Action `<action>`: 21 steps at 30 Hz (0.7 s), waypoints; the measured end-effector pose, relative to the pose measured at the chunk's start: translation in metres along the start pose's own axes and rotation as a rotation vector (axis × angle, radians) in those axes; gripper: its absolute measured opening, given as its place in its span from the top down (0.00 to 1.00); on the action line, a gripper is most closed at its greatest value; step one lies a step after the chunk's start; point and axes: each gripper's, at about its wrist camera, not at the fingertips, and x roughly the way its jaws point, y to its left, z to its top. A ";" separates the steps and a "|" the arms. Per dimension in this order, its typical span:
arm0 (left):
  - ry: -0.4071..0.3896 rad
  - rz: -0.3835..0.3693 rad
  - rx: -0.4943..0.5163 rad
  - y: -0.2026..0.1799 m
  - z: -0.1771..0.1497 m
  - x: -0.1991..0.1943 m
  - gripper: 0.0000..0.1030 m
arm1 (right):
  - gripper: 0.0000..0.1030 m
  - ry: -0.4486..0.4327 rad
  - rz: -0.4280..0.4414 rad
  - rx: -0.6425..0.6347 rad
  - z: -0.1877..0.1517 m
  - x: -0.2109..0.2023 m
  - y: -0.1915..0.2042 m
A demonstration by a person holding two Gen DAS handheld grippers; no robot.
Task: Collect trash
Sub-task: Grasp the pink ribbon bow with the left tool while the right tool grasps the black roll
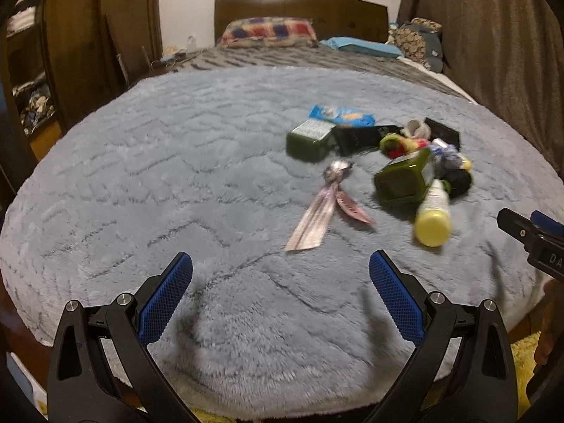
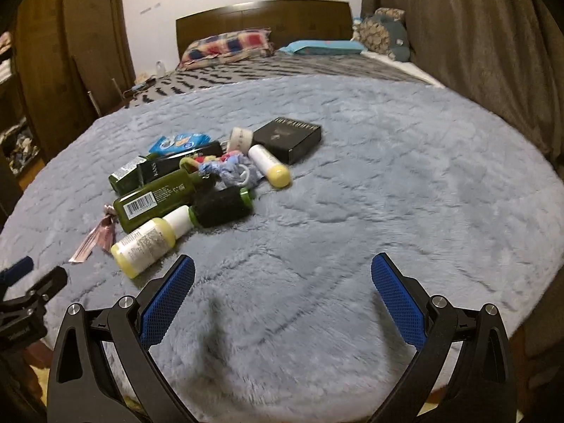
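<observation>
Both grippers hang spread wide and empty over the near edge of the bed: the left gripper (image 1: 280,292) with its blue pads well apart, and the right gripper (image 2: 282,294) likewise holding nothing. Trash lies in one loose heap on the grey blanket (image 1: 141,176), ahead of both and between them. Nearest the hands is a yellow-capped bottle (image 2: 142,243), lying on its side with its long axis running away toward the heap; it sits just ahead and left of the right gripper, ahead and right of the left one. Beside it a pink foil wrapper (image 1: 317,218) lies flat, long axis pointing away, straight ahead of the left gripper, probably that side's easiest pick. Behind these are two dark green bottles (image 2: 155,201), a second yellow-capped tube (image 2: 269,164), a black box (image 2: 289,137), a blue packet (image 1: 340,114) and some tangled fabric scraps. No bin shows in either view. Pillows and a wooden headboard (image 1: 299,10) stand well beyond.
</observation>
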 end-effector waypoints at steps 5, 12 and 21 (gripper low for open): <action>0.057 0.011 0.021 -0.003 0.001 0.022 0.18 | 0.10 0.020 0.023 -0.065 0.001 0.025 0.017; 0.052 -0.008 0.035 -0.009 0.011 0.037 0.20 | 0.15 0.002 0.035 -0.107 0.012 0.045 0.030; 0.045 -0.078 0.056 -0.018 0.028 0.059 0.44 | 0.28 0.010 0.030 -0.096 0.026 0.060 0.033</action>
